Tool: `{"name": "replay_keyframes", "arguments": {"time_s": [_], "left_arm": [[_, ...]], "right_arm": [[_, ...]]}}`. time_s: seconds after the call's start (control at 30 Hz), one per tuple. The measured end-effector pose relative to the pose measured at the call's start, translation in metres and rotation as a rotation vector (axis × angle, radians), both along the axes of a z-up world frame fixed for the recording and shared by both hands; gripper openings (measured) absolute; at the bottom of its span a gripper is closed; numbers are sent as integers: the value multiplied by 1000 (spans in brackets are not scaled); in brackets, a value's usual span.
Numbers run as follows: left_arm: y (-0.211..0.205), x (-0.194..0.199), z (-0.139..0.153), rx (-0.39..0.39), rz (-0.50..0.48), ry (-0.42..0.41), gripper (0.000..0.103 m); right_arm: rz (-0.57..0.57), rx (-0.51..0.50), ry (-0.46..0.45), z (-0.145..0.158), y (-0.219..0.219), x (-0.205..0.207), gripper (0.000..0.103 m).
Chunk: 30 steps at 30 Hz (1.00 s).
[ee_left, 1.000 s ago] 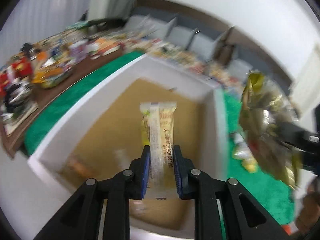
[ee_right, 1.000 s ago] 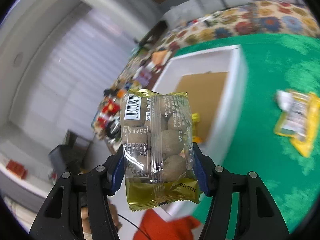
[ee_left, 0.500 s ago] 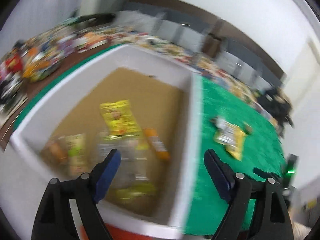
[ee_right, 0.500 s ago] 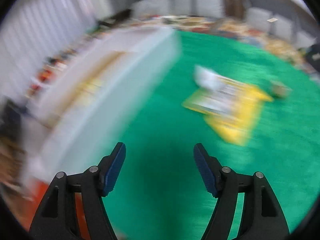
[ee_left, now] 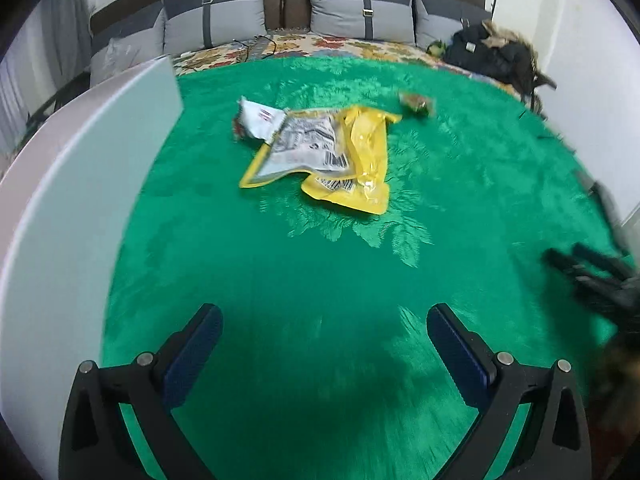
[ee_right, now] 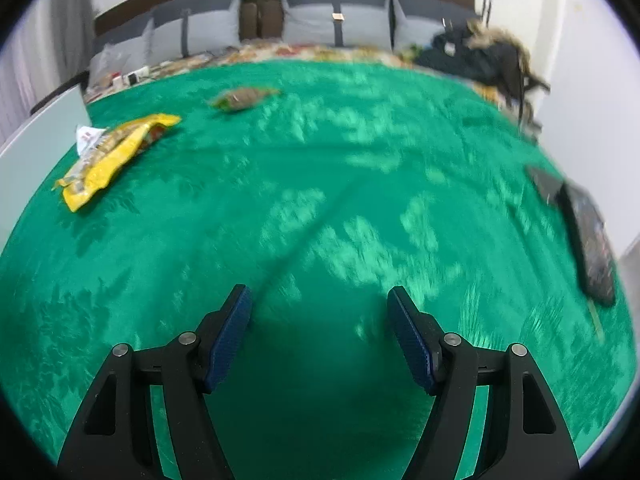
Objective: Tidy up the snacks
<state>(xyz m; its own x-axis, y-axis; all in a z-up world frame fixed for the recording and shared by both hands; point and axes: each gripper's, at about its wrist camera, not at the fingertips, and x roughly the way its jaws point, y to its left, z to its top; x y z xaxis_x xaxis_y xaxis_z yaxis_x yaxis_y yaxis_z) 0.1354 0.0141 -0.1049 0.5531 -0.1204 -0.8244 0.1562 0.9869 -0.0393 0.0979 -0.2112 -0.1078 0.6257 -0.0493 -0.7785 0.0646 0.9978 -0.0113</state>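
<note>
Snacks remaining: yellow packets (ee_left: 320, 156) lying overlapped on the green cloth (ee_left: 304, 280), a white wrapper (ee_left: 258, 116) touching them, and a small brown packet (ee_left: 416, 102) beyond. Left gripper (ee_left: 320, 340) and right gripper (ee_right: 318, 320) both stand spread wide and empty. Risk: a grab at the overlapped pile may pinch two packets or snag the cloth. The white box (ee_left: 80, 184) wall sits near, so a low carry could clip it.

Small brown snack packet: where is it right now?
The small brown snack packet lies alone on the green cloth, far side, just right of the yellow packets; both wrist views show it.
</note>
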Motion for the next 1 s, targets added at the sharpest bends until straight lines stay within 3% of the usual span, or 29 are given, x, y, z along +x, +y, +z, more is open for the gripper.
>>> {"name": "replay_keyframes", "arguments": {"time_s": [0.13, 0.2, 0.53, 1.0], "left_arm": [[-1, 19, -19, 40, 18, -6, 101], [2, 22, -30, 31, 30, 3, 102], [7, 26, -35, 15, 49, -27, 103], [7, 26, -35, 15, 49, -27, 103]], "right_arm": [[52, -52, -9, 2, 2, 6, 75], [62, -33, -5, -4, 2, 7, 75], [60, -5, 7, -11, 4, 12, 87], [58, -6, 6, -12, 4, 12, 88]]}}
